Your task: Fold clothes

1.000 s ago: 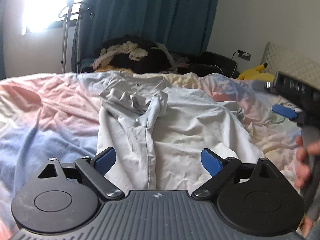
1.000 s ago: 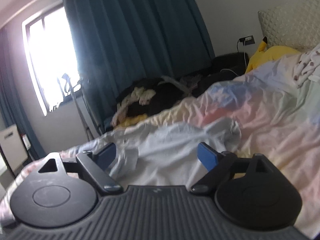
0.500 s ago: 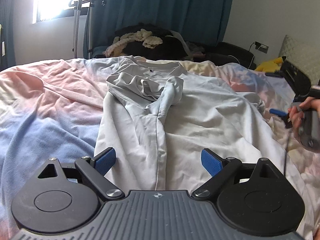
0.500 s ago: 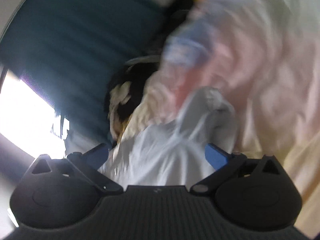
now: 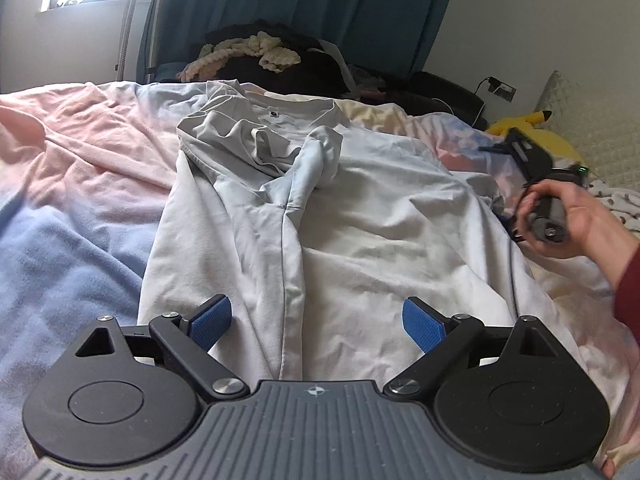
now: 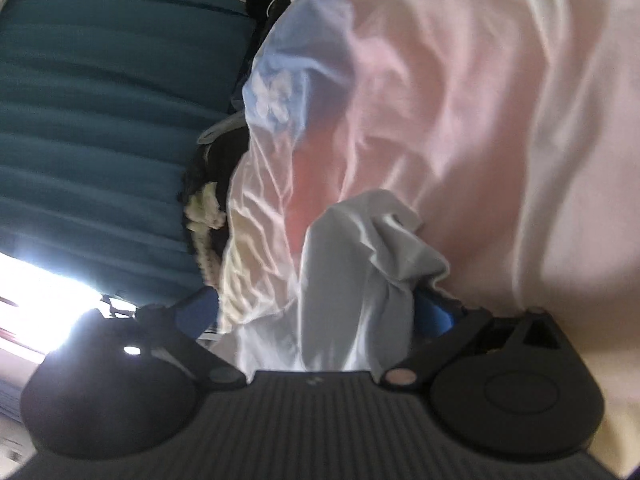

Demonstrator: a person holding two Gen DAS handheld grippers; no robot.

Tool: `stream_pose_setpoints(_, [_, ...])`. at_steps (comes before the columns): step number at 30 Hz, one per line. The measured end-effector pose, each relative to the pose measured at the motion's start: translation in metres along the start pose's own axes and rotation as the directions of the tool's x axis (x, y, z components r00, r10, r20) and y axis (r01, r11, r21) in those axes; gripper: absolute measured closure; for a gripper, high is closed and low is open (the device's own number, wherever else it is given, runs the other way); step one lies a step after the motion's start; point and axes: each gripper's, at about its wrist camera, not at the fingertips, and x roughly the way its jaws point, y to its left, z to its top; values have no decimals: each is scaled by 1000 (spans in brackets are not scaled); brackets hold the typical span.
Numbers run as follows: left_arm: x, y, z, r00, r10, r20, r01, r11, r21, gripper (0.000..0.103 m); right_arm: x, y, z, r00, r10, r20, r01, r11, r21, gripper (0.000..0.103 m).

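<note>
A light grey T-shirt (image 5: 360, 240) lies spread on the bed, collar at the far end, its left side folded over the middle. My left gripper (image 5: 318, 320) is open and empty, hovering above the shirt's near hem. My right gripper (image 5: 532, 184), held in a hand, is at the shirt's right sleeve. In the right wrist view the camera is rolled sideways, the right gripper (image 6: 320, 312) is open, and the crumpled sleeve (image 6: 372, 264) lies between its blue pads.
The bed sheet (image 5: 80, 184) is pink and blue and rumpled. A pile of dark and cream clothes (image 5: 264, 56) sits behind the bed by a teal curtain (image 5: 320, 8). A yellow plush toy (image 5: 520, 124) and pillow lie at the right.
My right gripper rolled sideways and dropped to the shirt's right sleeve, which now sits between its pads. My left gripper tilted down slightly and moved closer over the hem.
</note>
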Motion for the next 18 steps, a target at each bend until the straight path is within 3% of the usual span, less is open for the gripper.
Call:
stream_pose_setpoints(2, [-5, 3, 1, 1000, -7, 10, 7, 1000, -17, 9, 6, 6, -2, 999, -46, 16, 46, 999, -28, 9])
stream_pose_setpoints(3, [-8, 4, 2, 1000, -10, 16, 10, 1000, -25, 9, 9, 10, -3, 997, -68, 28, 69, 997, -44, 20])
stream_pose_setpoints(4, [-11, 6, 3, 1000, -13, 22, 14, 999, -33, 9, 12, 16, -3, 994, -104, 35, 107, 991, -75, 42])
stream_pose_setpoints(5, [-14, 8, 4, 1000, -16, 27, 17, 999, -41, 9, 13, 21, -4, 987, -153, 43, 157, 981, -116, 55])
stream_pose_setpoints(6, [-17, 9, 4, 999, -19, 33, 20, 999, -49, 9, 13, 29, -7, 976, -208, 59, 215, 963, -166, 75])
stream_pose_setpoints(7, [-19, 11, 5, 999, -21, 39, 24, 998, -58, 9, 9, 35, -10, 972, -219, 80, 231, 952, -199, 87])
stream_pose_setpoints(9, [-25, 14, 6, 998, -27, 51, 30, 997, -74, 9, 2, 48, -17, 964, -235, 127, 262, 927, -270, 94])
stream_pose_setpoints(11, [-32, 14, 18, 996, -39, 79, 45, 995, -84, 9, -10, 74, -36, 955, -205, 212, 277, 870, -407, 95])
stream_pose_setpoints(13, [-42, 19, 23, 992, -32, 125, 43, 995, -86, 9, -17, 102, -62, 953, -150, 264, 280, 773, -570, 96])
stream_pose_setpoints(14, [-47, 23, 25, 990, -26, 141, 40, 995, -95, 9, -17, 115, -79, 956, -115, 271, 274, 691, -669, 96])
stream_pose_setpoints(16, [-53, 31, 28, 986, -19, 167, 39, 992, -117, 9, -15, 139, -116, 961, -47, 271, 259, 490, -832, 95])
stream_pose_setpoints(18, [-53, 38, 29, 985, -6, 173, 28, 991, -131, 9, -13, 151, -166, 968, -1, 251, 245, 232, -941, 94])
